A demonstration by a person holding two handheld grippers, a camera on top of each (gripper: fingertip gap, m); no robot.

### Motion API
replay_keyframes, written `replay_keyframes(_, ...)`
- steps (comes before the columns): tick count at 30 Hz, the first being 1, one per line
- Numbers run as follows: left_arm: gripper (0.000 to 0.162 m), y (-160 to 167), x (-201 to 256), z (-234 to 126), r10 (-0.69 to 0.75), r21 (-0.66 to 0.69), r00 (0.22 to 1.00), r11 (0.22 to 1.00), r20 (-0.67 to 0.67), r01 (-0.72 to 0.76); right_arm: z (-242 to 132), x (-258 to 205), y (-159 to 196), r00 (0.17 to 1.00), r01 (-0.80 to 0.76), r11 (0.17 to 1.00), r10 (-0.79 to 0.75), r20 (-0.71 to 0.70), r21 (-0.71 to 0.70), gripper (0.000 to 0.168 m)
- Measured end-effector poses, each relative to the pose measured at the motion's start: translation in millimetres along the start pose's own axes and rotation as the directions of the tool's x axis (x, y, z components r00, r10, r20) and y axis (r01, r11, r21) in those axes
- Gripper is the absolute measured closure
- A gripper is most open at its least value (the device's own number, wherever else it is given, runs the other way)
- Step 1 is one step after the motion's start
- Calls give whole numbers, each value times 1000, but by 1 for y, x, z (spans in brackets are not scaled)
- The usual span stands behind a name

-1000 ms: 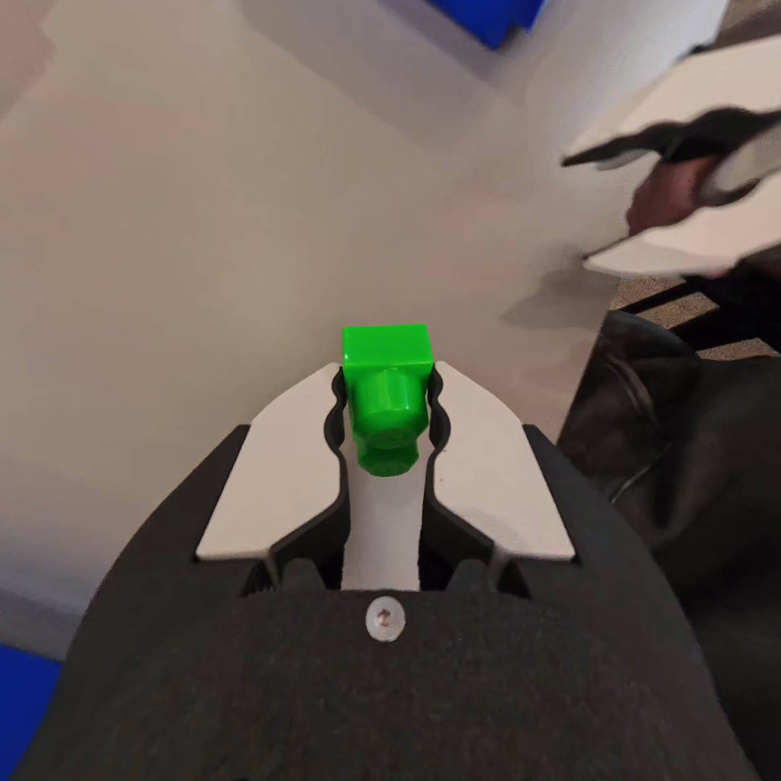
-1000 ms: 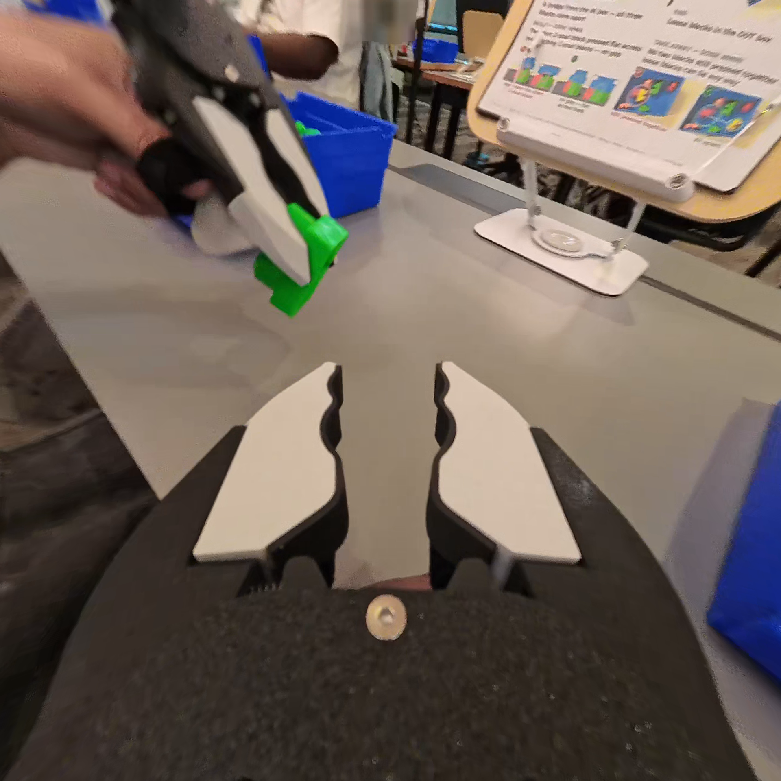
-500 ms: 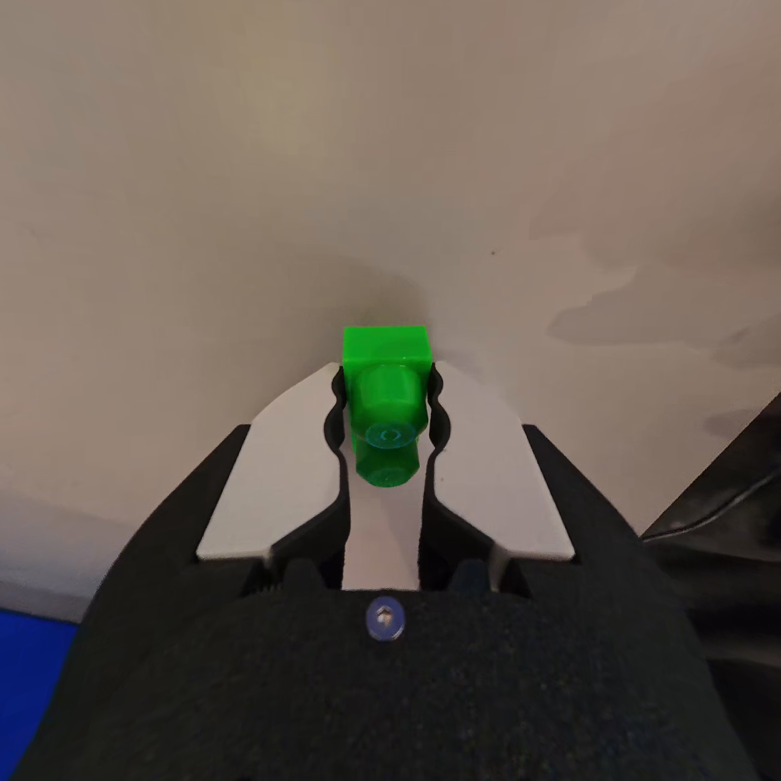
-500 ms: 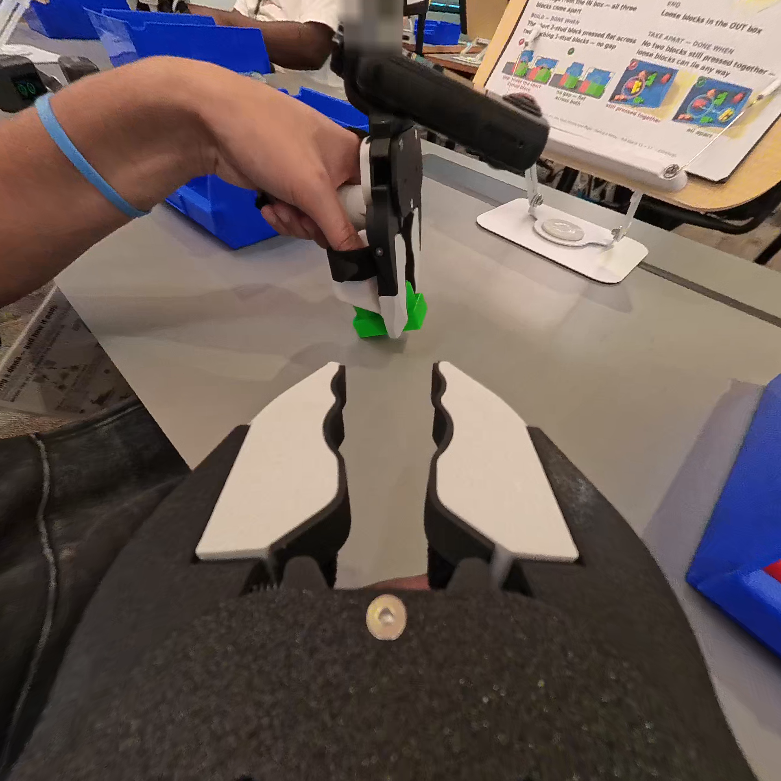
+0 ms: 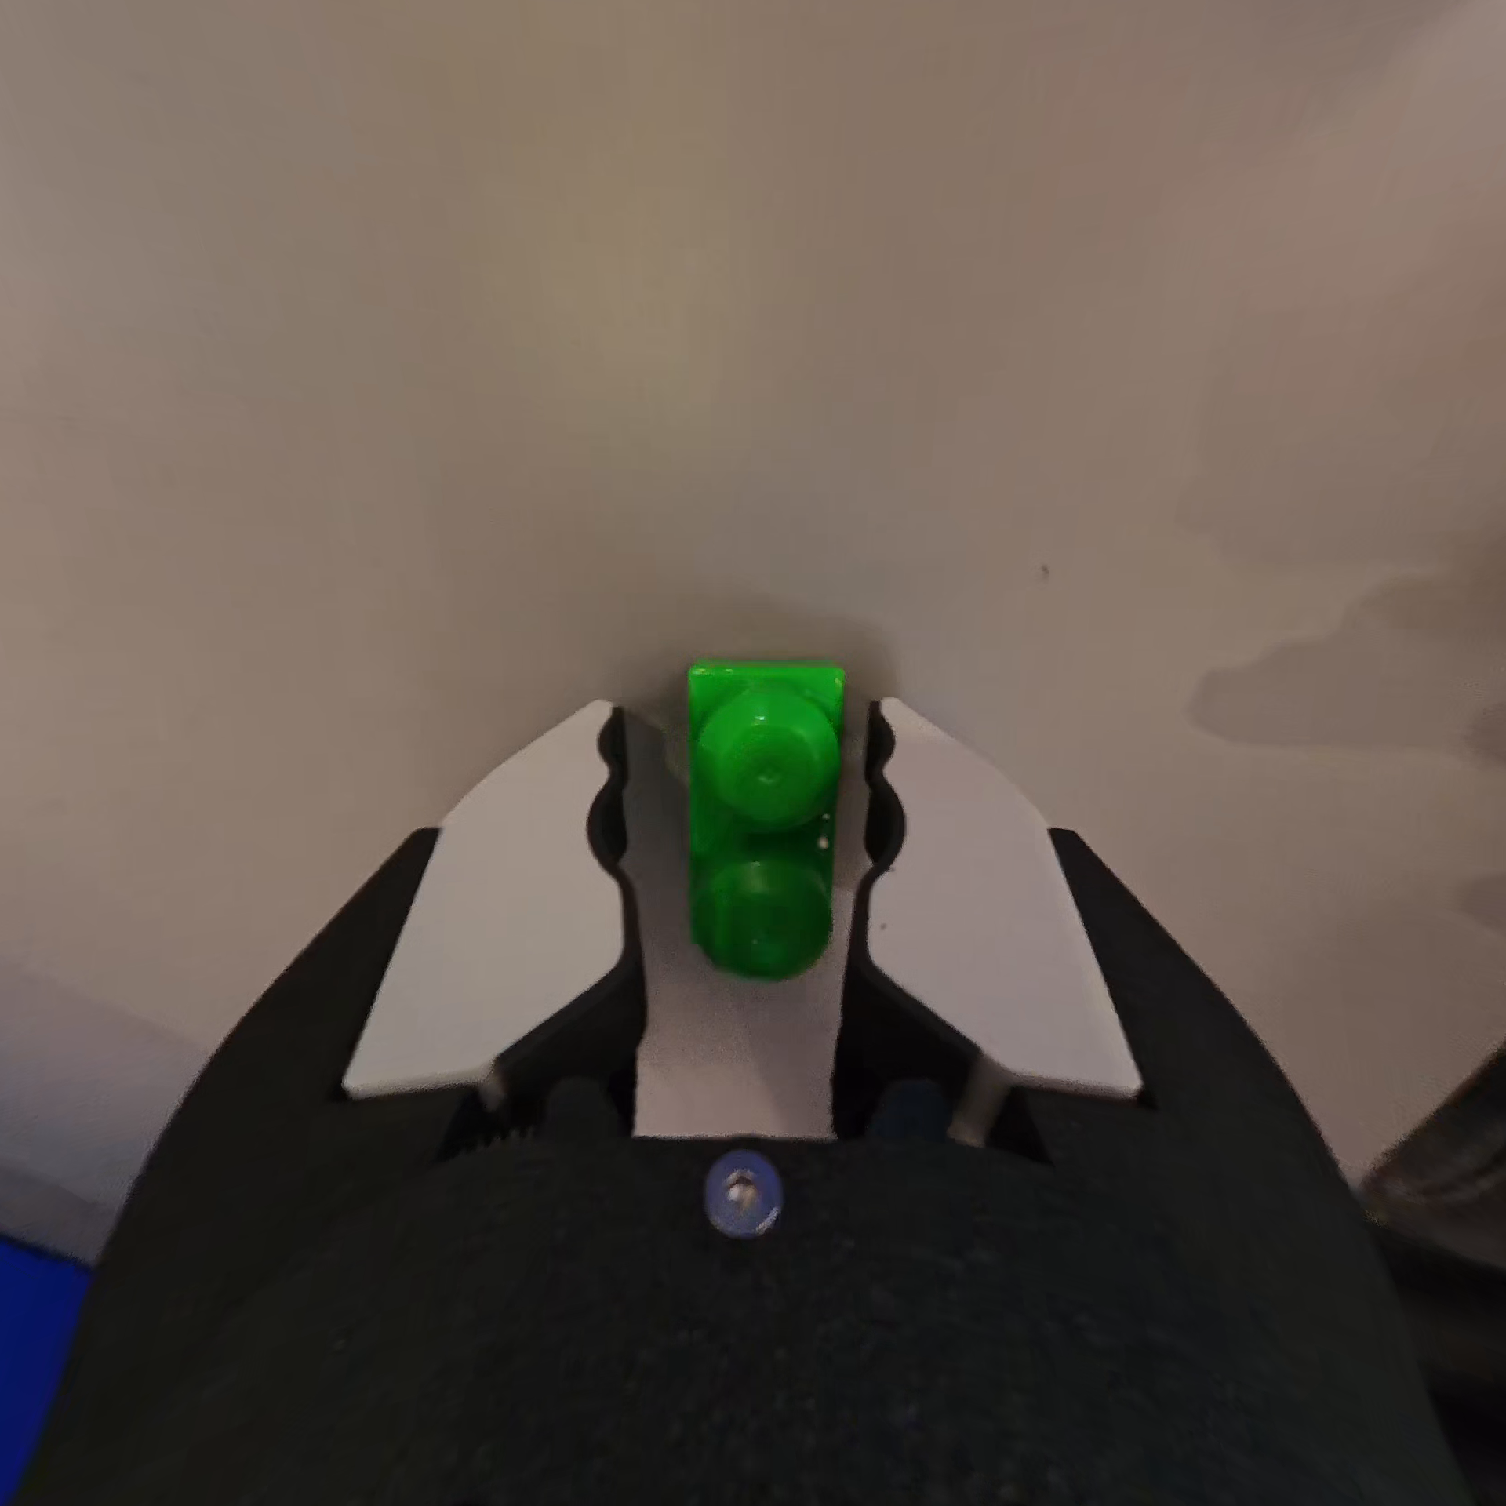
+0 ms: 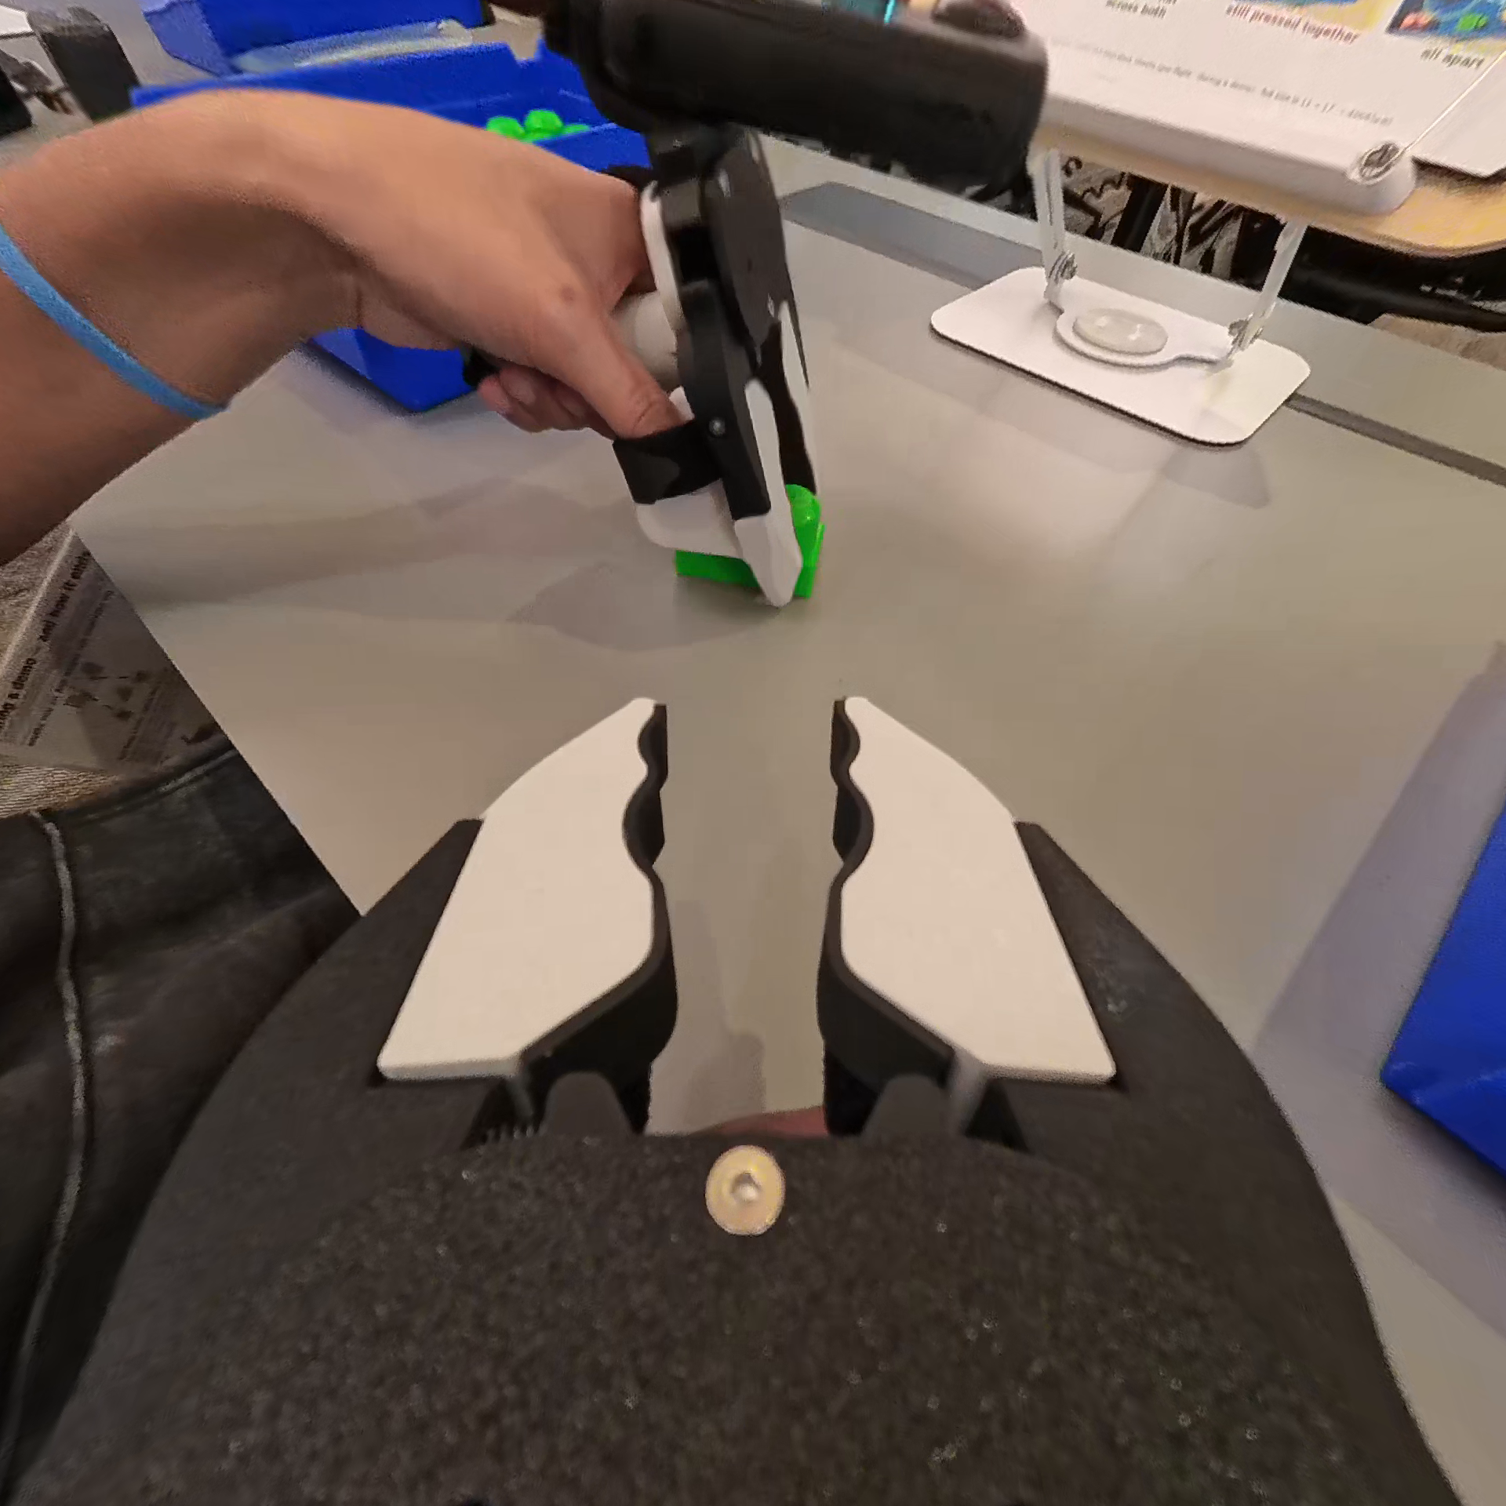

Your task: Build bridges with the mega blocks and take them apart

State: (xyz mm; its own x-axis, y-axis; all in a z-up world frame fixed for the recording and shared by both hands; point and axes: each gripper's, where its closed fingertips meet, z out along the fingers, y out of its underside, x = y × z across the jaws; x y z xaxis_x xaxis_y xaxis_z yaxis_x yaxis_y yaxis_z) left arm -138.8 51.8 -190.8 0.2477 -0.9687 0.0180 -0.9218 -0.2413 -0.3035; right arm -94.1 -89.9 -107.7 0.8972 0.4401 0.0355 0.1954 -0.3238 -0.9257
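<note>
I saw the bright green two-stud plastic block (image 5: pixel 762 823) standing on the grey desk (image 5: pixel 733 326) between the parted fingers (image 5: pixel 521 888) of my left gripper (image 5: pixel 746 717), so a careless lift could have tipped it, while my right gripper (image 6: pixel 750 709) hovered open and empty.

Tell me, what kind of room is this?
Probably a workroom or lab set up for a building-block exercise: a plain grey table, blue bins holding green blocks, and an illustrated instruction sheet on a stand. More tables seem to stand behind.
</note>
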Motion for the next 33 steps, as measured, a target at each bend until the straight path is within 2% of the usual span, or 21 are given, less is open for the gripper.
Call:
replay_keyframes(2, 93, -4, -8, -7, -33, 108, 998, 994, 55, 27, 1, 2, 3, 1000, -15, 1000, 15, -2, -11, 130)
replay_keyframes(5, 93, 3, -9, -42, -89, 327, 991, 944, 96, 53, 1, 7, 9, 999, -39, 999, 39, -13, -30, 128)
replay_keyframes(9, 92, 44, 10, -97, -200, 603, 980, 783, 11, 153, 5, 16, 16, 995, -92, 994, 89, -54, -53, 119)
replay_keyframes(12, 95, 85, 20, -116, -308, 722, 949, 642, -67, 259, 16, 16, 24, 986, -159, 984, 154, -68, -79, 105)
replay_keyframes(14, 95, 105, 24, -123, -347, 750, 935, 600, -72, 281, 28, 12, 26, 980, -189, 977, 181, -86, -103, 94)
replay_keyframes(17, 99, 120, 29, -132, -369, 774, 928, 571, -53, 272, 52, 8, 19, 974, -196, 971, 177, -139, -136, 87)
replay_keyframes(21, 99, 125, 32, -132, -355, 773, 935, 596, 11, 218, 93, 3, 9, 980, -130, 967, 93, -175, -217, 79)
replay_keyframes(22, 99, 126, 34, -130, -351, 769, 936, 602, 12, 216, 104, 8, 6, 974, -136, 964, 89, -207, -229, 78)
replay_keyframes(25, 99, 132, 42, -124, -346, 757, 938, 605, -27, 245, 140, 1, -2, 972, -208, 944, 170, -163, -257, 78)
replay_keyframes(27, 99, 135, 44, -123, -352, 749, 934, 605, -54, 271, 158, 3, 2, 974, -172, 939, 116, -197, -299, 74)
replay_keyframes(31, 99, 142, 49, -129, -346, 749, 933, 591, -100, 299, 175, 5, 10, 964, -204, 918, 128, -232, -340, 72)
replay_keyframes(33, 99, 145, 47, -133, -351, 755, 933, 590, -79, 286, 179, 11, 8, 959, -208, 918, 123, -255, -338, 80)
